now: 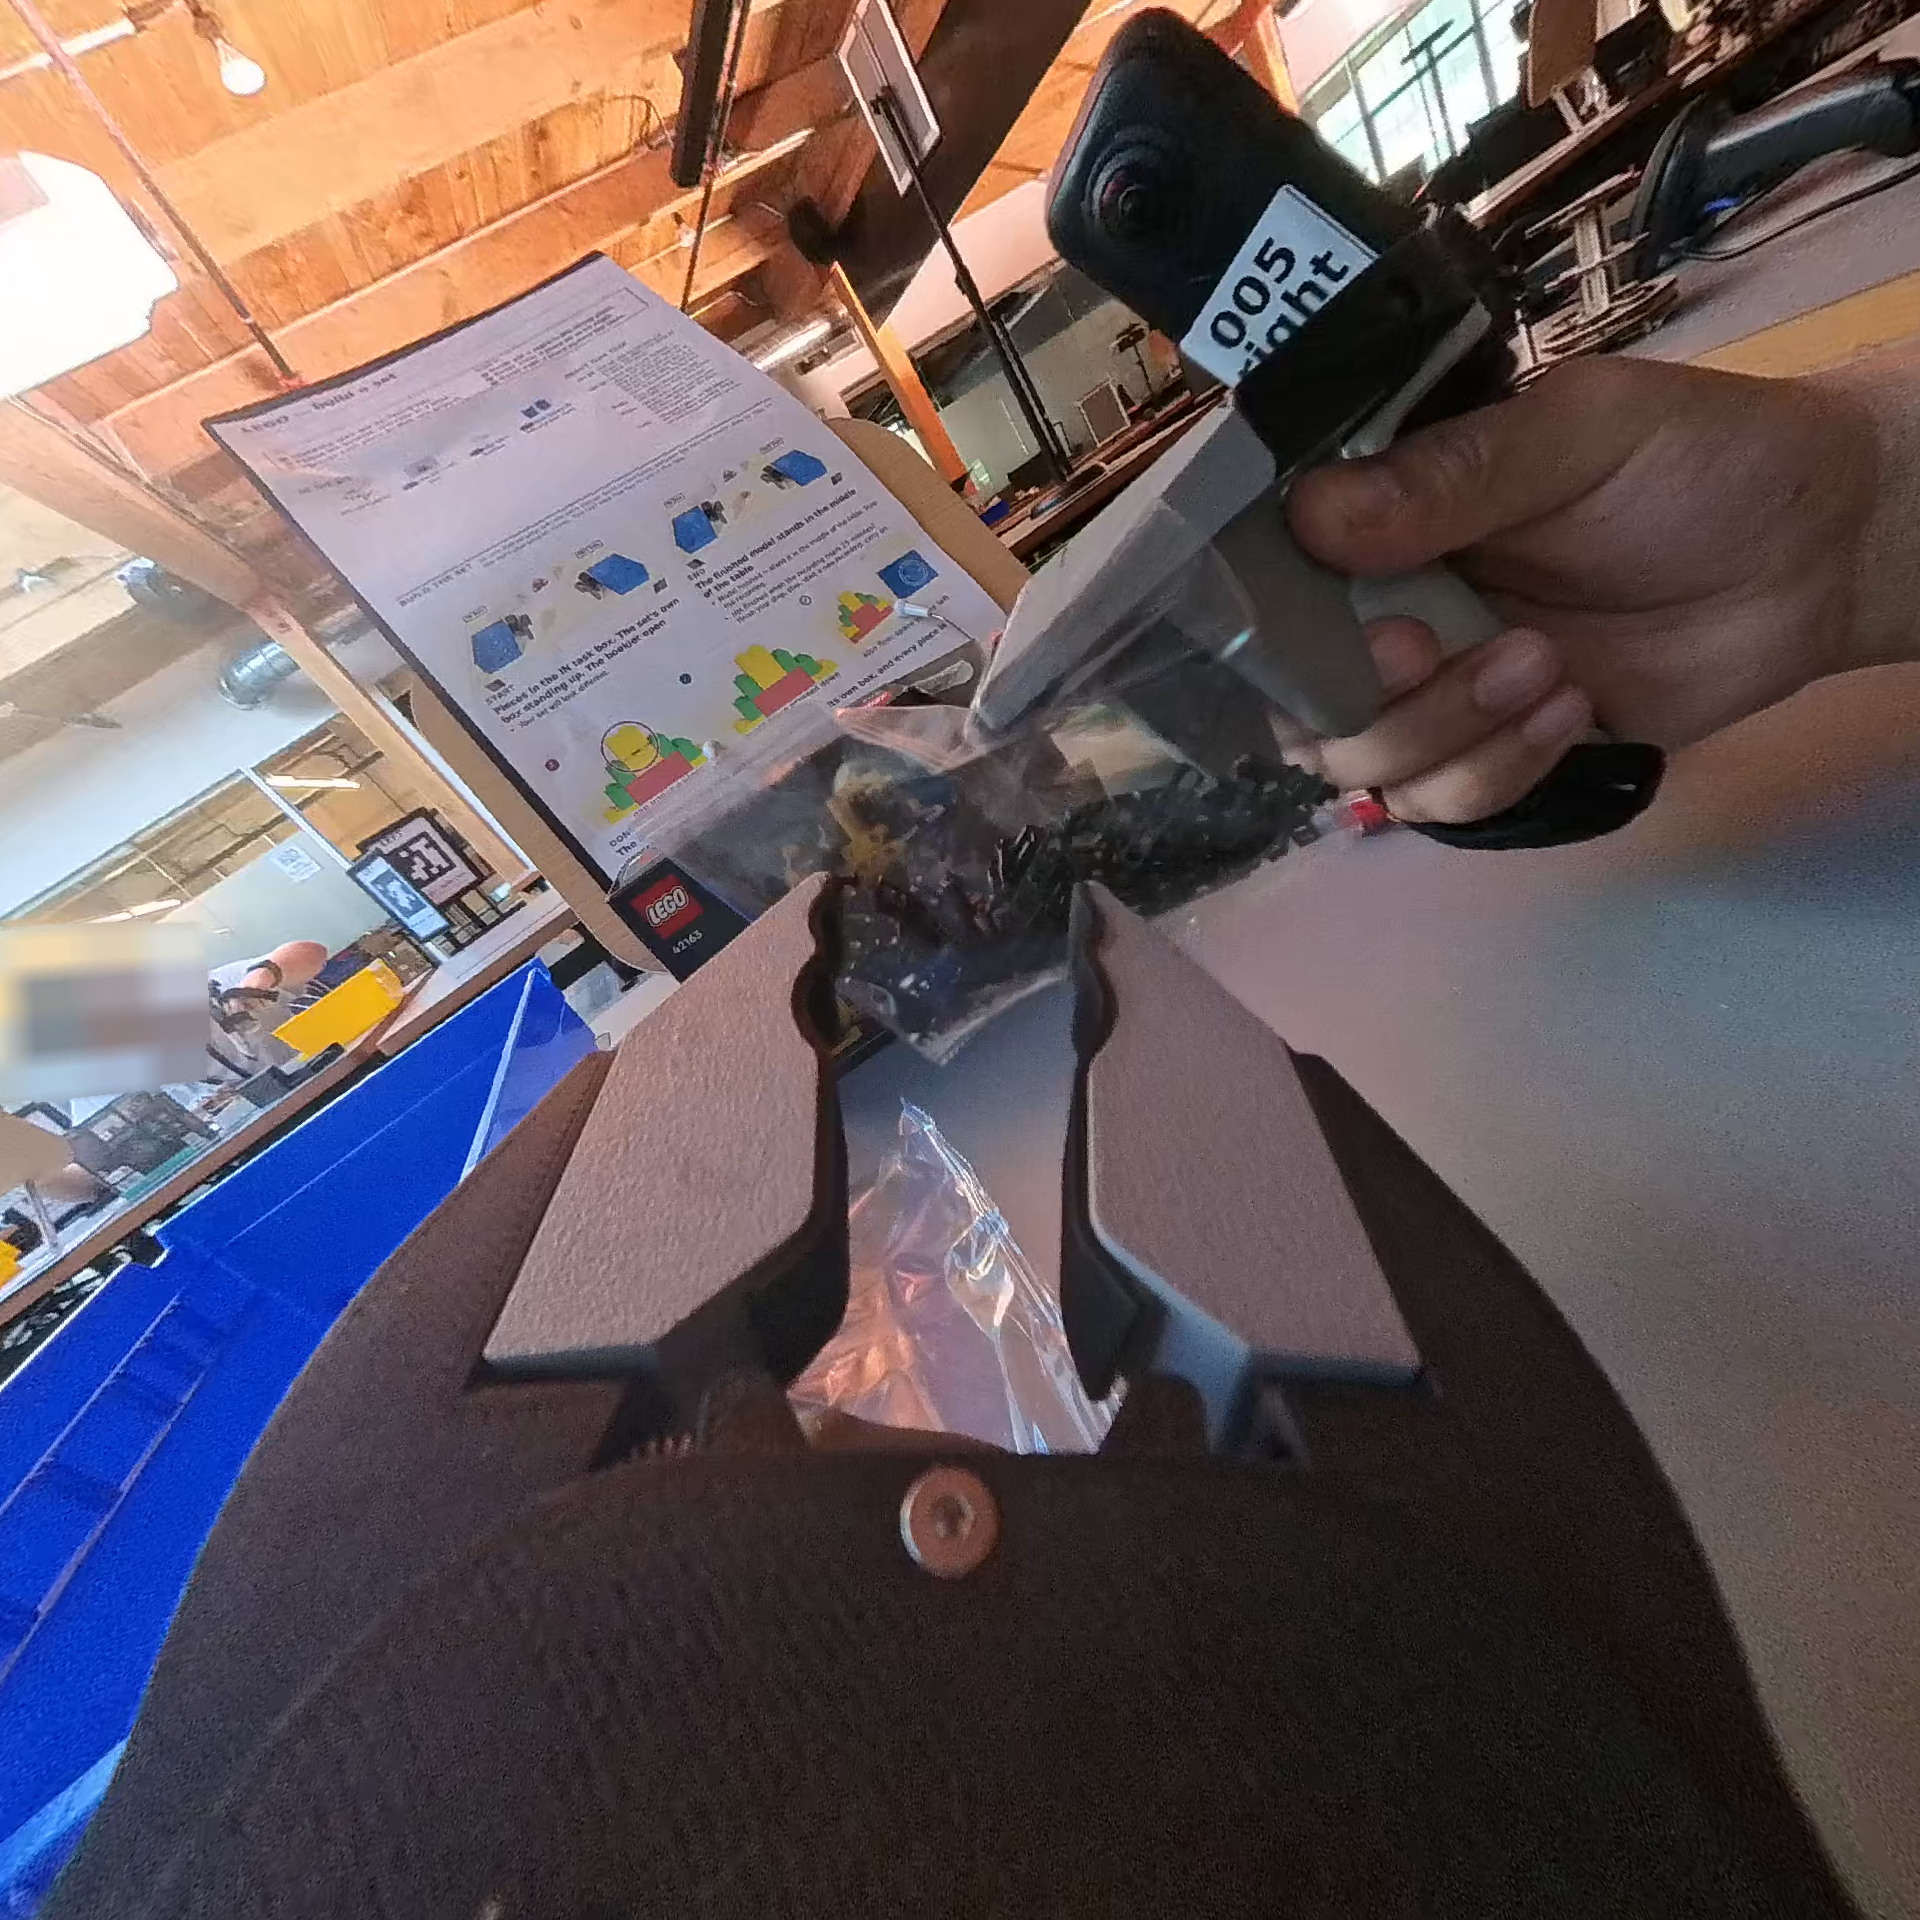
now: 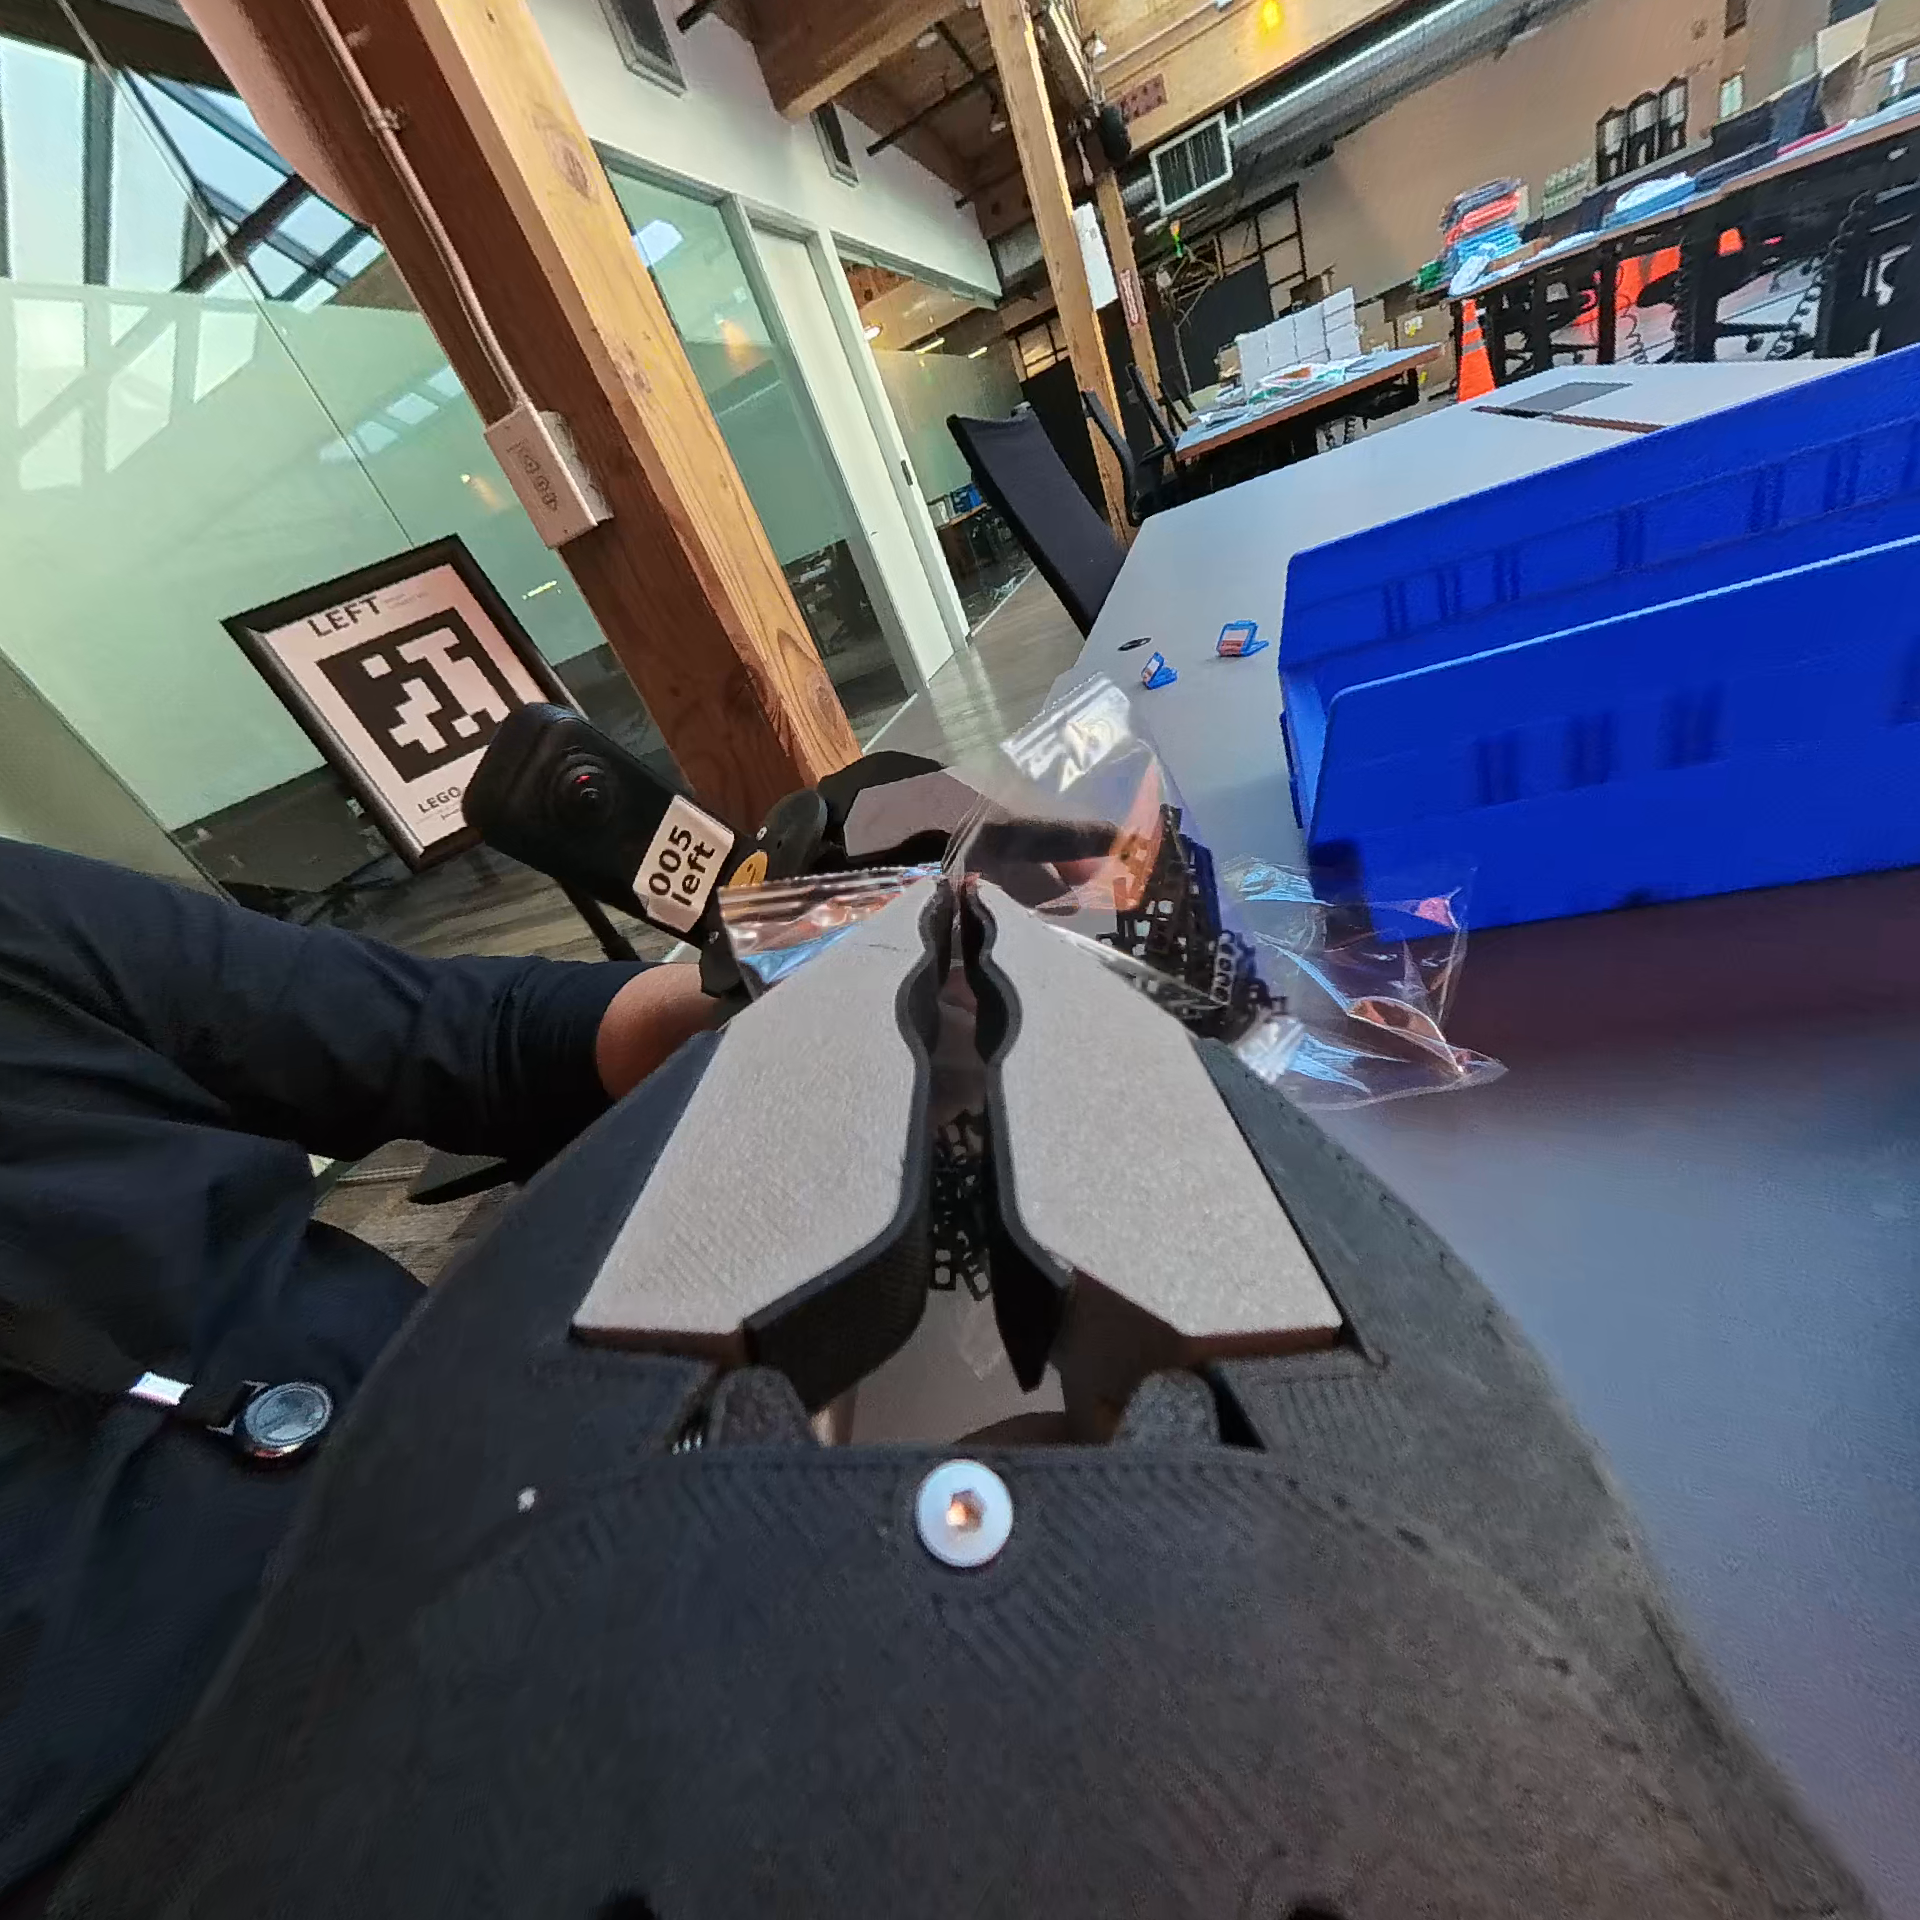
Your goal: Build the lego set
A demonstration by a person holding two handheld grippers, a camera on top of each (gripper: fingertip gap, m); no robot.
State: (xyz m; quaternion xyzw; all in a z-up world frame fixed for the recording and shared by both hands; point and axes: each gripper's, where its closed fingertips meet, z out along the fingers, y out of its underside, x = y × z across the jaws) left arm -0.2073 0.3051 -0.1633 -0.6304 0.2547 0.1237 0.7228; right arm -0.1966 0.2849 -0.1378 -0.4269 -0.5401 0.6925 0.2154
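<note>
You had the clear plastic bag [image 1: 966, 831] of black lego pieces up off the desk [image 1: 1558, 1143] between both tongs, and this looked like the opening step: getting the parts out before any building started. Your right tongs [image 2: 961, 902] were pinched tight on the bag's upper edge, tips pressed together on the film; in the left wrist view they came in from two o'clock, with your hand [image 1: 1538, 582] wrapped round the grip. Your left tongs [image 1: 951, 935] were harder to call: the fingers [image 1: 707, 1143] stood apart with the bag's lower part lying between the tips and a fold of film trailing back down the gap toward six o'clock, so I cannot tell whether they were biting the plastic or only flanking it. The black pieces [image 2: 1174, 925] sat bunched in the bag's belly, just past the right tips at one o'clock, the loose film trailing onto the desk. A blue bin [image 2: 1610, 665] stood at two o'clock in the right view, well clear, and the instruction sheet [image 1: 623, 540] stood propped behind the bag at eleven o'clock in the left view, the lego box [image 1: 675, 914] just below it. Next move, as I judged it: you needed a firm bite on both sides of the seam, then a steady pull apart, kept low over the desk, because thin film tends to slip or rip suddenly and small pieces would scatter.
</note>
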